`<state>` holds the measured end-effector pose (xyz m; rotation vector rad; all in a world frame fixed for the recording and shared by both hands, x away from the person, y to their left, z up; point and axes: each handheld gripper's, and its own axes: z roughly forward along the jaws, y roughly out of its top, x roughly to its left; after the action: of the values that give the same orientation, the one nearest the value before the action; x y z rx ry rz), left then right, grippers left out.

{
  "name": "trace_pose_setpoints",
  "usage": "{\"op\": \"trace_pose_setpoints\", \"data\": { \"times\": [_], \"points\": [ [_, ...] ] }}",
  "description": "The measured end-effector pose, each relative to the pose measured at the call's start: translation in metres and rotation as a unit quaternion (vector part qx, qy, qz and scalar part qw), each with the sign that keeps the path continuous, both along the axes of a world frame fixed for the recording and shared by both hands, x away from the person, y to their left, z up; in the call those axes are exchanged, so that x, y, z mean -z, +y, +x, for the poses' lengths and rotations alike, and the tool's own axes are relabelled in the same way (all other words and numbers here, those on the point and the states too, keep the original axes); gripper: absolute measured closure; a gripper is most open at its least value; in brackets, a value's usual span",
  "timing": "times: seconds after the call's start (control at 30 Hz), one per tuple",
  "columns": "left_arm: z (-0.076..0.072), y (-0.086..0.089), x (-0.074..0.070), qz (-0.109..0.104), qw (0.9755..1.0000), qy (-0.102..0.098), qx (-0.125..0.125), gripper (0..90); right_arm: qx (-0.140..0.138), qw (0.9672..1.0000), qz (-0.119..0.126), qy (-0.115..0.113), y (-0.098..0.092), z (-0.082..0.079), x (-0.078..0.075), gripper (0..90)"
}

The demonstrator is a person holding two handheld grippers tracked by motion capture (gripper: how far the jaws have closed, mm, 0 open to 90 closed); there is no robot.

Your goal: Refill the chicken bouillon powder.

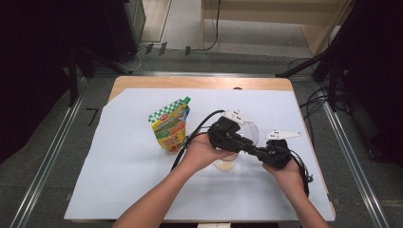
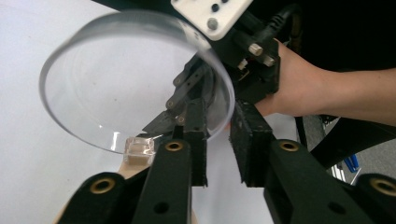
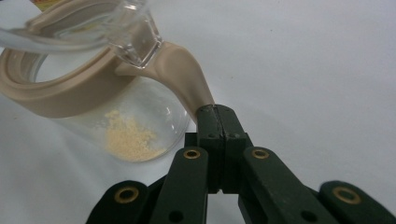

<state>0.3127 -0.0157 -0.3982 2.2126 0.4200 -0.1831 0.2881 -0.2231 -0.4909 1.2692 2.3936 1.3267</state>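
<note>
A clear glass jar with a beige plastic collar [image 3: 88, 100] stands on the white-covered table [image 1: 119, 180], near the middle and a little to the right, with a small heap of pale yellow powder [image 3: 128, 140] on its bottom. Its round clear hinged lid [image 2: 126, 79] is swung up and stands tilted above the mouth; in the high view most of the jar is hidden behind the hands and grippers, so little beyond the lid's edge and the base can be made out. The right gripper [image 3: 215, 112] has its fingers pressed together on the collar's beige tab [image 3: 187, 79], which sticks out toward the right. The left gripper [image 2: 219, 140] reaches in from the jar's left; its fingers stand narrowly apart astride the lid's rim, one finger seen through the clear lid, and whether the pads press on it cannot be told. Just left of the jar stands a green-and-yellow checked pouch [image 1: 170, 124], its label too small to read. The jar's far side is cut off in the right gripper view.
</note>
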Motion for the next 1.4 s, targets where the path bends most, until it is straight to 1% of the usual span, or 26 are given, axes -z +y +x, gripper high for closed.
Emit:
{"op": "trace_pose_setpoints", "data": {
  "times": [0.07, 0.13, 0.17, 0.27, 0.37, 0.43, 0.47, 0.5, 0.6, 0.63, 0.67, 0.7, 0.73, 0.77, 0.8, 0.83, 0.87, 0.9, 0.93, 1.0, 1.03, 1.13, 1.27, 1.33, 1.37, 1.4],
  "points": [
    [-0.002, 0.001, -0.001, 0.007, 1.0, -0.005, 0.002, 67.4, 0.0, 1.0, -0.002, -0.001, -0.001, -0.003, -0.001, 90.0],
    [-0.003, 0.002, -0.002, 0.008, 1.0, -0.006, 0.002, 66.4, 0.001, 1.0, -0.002, -0.001, -0.002, -0.004, -0.001, 90.0],
    [-0.004, 0.004, -0.003, 0.003, 1.0, -0.005, 0.002, 64.2, 0.004, 1.0, -0.001, -0.002, -0.004, -0.006, -0.001, 90.0],
    [-0.005, 0.011, -0.006, 0.005, 1.0, 0.0, 0.001, 61.9, 0.007, 1.0, 0.005, -0.001, -0.006, -0.008, -0.002, 86.9],
    [-0.006, 0.019, -0.008, 0.004, 1.0, -0.005, -0.001, 59.9, 0.018, 0.9996, 0.022, 0.001, -0.011, -0.016, -0.007, 81.8],
    [-0.008, 0.025, -0.008, 0.005, 1.0, -0.002, -0.009, 59.9, 0.017, 0.9996, 0.024, 0.0, -0.012, -0.019, -0.008, 80.5],
    [-0.009, 0.028, -0.007, 0.002, 0.9999, -0.001, -0.013, 60.6, 0.015, 0.9996, 0.025, 0.002, -0.011, -0.024, -0.01, 78.2],
    [-0.009, 0.032, -0.006, -0.002, 0.9998, 0.002, -0.017, 60.6, 0.015, 0.9996, 0.025, 0.002, -0.011, -0.024, -0.01, 78.2],
    [-0.011, 0.042, -0.002, -0.011, 0.9995, 0.012, -0.028, 60.3, 0.007, 0.9998, 0.021, -0.001, -0.008, -0.03, -0.011, 75.6],
    [-0.011, 0.045, -0.001, -0.01, 0.9994, 0.015, -0.03, 58.8, 0.004, 0.9997, 0.023, -0.001, -0.007, -0.032, -0.012, 74.5],
    [-0.014, 0.053, 0.002, -0.016, 0.999, 0.02, -0.036, 55.9, -0.001, 0.9996, 0.027, -0.003, -0.004, -0.036, -0.013, 71.0],
    [-0.014, 0.053, 0.002, -0.016, 0.999, 0.02, -0.036, 54.5, -0.001, 0.9996, 0.027, -0.003, -0.004, -0.036, -0.013, 71.0],
    [-0.015, 0.055, 0.004, -0.022, 0.9988, 0.023, -0.038, 54.5, -0.007, 0.9996, 0.027, -0.01, -0.001, -0.039, -0.013, 67.8],
    [-0.016, 0.058, 0.006, -0.027, 0.9985, 0.027, -0.039, 53.9, -0.013, 0.9996, 0.017, -0.019, 0.004, -0.042, -0.013, 65.6],
    [-0.017, 0.061, 0.008, -0.028, 0.9984, 0.029, -0.041, 53.9, -0.013, 0.9996, 0.017, -0.019, 0.004, -0.042, -0.013, 65.6],
    [-0.017, 0.062, 0.009, -0.018, 0.9985, 0.03, -0.041, 53.3, -0.019, 0.9995, 0.018, -0.02, 0.006, -0.044, -0.013, 64.5],
    [-0.017, 0.064, 0.009, -0.008, 0.9988, 0.024, -0.043, 52.2, -0.025, 0.9992, 0.024, -0.018, 0.008, -0.046, -0.012, 63.5],
    [-0.017, 0.068, 0.008, -0.014, 0.9983, 0.026, -0.05, 50.7, -0.03, 0.9987, 0.038, -0.014, 0.01, -0.048, -0.011, 62.3],
    [-0.017, 0.068, 0.008, -0.014, 0.9983, 0.026, -0.05, 50.1, -0.031, 0.9987, 0.039, -0.013, 0.011, -0.049, -0.011, 61.4],
    [-0.016, 0.076, 0.008, -0.023, 0.9972, 0.038, -0.06, 49.7, -0.036, 0.9986, 0.036, -0.013, 0.013, -0.052, -0.012, 59.0],
    [-0.016, 0.076, 0.008, -0.023, 0.9972, 0.038, -0.06, 49.5, -0.036, 0.9986, 0.036, -0.013, 0.013, -0.052, -0.012, 59.0],
    [-0.016, 0.084, 0.007, -0.023, 0.9961, 0.051, -0.068, 47.3, -0.048, 0.998, 0.037, -0.015, 0.018, -0.055, -0.011, 55.7],
    [-0.016, 0.094, 0.001, -0.013, 0.9953, 0.056, -0.078, 47.5, -0.069, 0.9969, 0.029, -0.022, 0.03, -0.06, -0.011, 51.7],
    [-0.016, 0.098, -0.002, -0.012, 0.9951, 0.054, -0.082, 47.5, -0.071, 0.9968, 0.029, -0.021, 0.032, -0.061, -0.011, 51.7],
    [-0.016, 0.105, -0.008, -0.013, 0.995, 0.049, -0.086, 47.9, -0.078, 0.9963, 0.029, -0.019, 0.035, -0.062, -0.011, 51.7],
    [-0.016, 0.105, -0.008, -0.013, 0.995, 0.049, -0.086, 47.9, -0.078, 0.9963, 0.029, -0.019, 0.035, -0.062, -0.011, 51.7]
  ]
}}
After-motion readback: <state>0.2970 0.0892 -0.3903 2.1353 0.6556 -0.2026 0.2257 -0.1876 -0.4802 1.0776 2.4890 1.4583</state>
